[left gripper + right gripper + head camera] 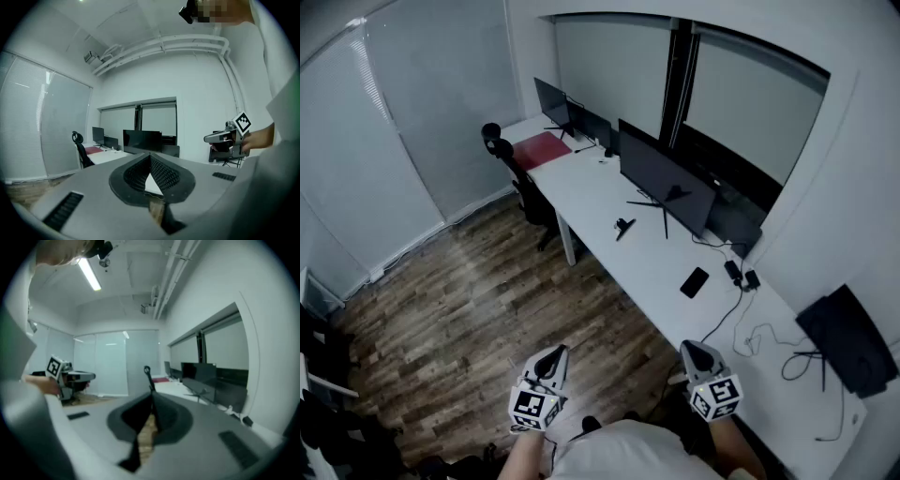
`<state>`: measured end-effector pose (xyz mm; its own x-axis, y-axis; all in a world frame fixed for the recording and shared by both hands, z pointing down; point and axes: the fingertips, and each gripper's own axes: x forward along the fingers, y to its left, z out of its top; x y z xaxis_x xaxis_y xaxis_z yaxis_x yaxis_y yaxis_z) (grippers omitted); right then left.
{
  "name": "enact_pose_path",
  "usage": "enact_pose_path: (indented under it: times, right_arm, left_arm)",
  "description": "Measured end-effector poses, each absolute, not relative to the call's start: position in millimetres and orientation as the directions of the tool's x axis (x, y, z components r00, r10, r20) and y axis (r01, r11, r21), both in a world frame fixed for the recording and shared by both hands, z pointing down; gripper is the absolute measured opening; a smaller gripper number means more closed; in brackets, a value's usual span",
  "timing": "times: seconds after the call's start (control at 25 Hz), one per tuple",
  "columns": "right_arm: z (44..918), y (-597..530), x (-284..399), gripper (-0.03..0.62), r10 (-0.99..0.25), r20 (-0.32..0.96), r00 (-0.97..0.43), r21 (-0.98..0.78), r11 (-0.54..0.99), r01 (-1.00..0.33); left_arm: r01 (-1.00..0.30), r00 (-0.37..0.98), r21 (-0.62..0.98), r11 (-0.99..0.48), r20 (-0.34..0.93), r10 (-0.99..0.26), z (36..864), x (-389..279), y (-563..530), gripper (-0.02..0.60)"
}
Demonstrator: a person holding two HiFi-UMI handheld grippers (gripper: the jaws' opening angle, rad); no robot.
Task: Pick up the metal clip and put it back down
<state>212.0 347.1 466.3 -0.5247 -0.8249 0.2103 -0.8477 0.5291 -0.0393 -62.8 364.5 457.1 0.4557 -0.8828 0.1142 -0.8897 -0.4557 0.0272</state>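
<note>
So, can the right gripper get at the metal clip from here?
Probably not yet: the right gripper hangs well short of the metal clip on the desk; only a flat phone lies between.

monitors (666,178) (551,98) (591,125) (848,342): four | office chair (508,157): one | phone (695,281): one | red mat (543,148): one | metal clip (624,226): one | white desk (600,202): one | grippers: two, left gripper (553,356) and right gripper (694,351)

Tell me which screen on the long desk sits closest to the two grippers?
The dark screen at the desk's near end, beside the right gripper; the other screens stand farther away.
</note>
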Motion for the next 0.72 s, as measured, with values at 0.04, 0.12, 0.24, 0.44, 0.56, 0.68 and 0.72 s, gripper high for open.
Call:
enact_pose_path:
  times: [0.04, 0.12, 0.24, 0.44, 0.56, 0.68, 0.72]
  right_arm:
    - [466.7, 346.6, 212.2, 0.032, -0.825, 0.216, -0.523, -0.040, 0.528, -0.849]
    - [466.5, 345.5, 212.2, 0.032, -0.825, 0.222, -0.520, -0.040, 0.525, -0.850]
    - [464.5, 344.4, 212.5, 0.032, -0.827, 0.222, -0.517, -0.039, 0.523, -0.852]
    - [464.3, 346.7, 212.5, 0.032, -0.825, 0.224, -0.518, -0.037, 0.524, -0.851]
    - [464.2, 349.2, 209.3, 0.032, -0.822, 0.225, -0.523, -0.044, 0.528, -0.848]
    - [464.7, 352.0, 205.0, 0.032, -0.821, 0.229, -0.522, -0.046, 0.527, -0.849]
    - [464.9, 352.9, 203.2, 0.033, -0.822, 0.229, -0.521, -0.046, 0.526, -0.850]
  left_arm:
    - [-0.888, 0.458, 0.023, -0.458, 0.113, -0.882, 457.6, -62.2, 363.9, 0.031]
    - [-0.886, 0.461, 0.018, -0.462, 0.111, -0.880, 458.1, -61.4, 362.8, 0.031]
    - [-0.886, 0.463, 0.019, -0.464, 0.111, -0.879, 457.4, -60.4, 361.7, 0.031]
    - [-0.883, 0.468, 0.019, -0.469, 0.110, -0.877, 456.6, -59.0, 363.0, 0.031]
    - [-0.881, 0.473, 0.023, -0.473, 0.109, -0.874, 457.3, -59.0, 364.9, 0.031]
    - [-0.878, 0.478, 0.021, -0.479, 0.111, -0.871, 458.1, -61.5, 367.0, 0.031]
    - [-0.877, 0.480, 0.022, -0.481, 0.113, -0.870, 459.0, -63.0, 368.0, 0.031]
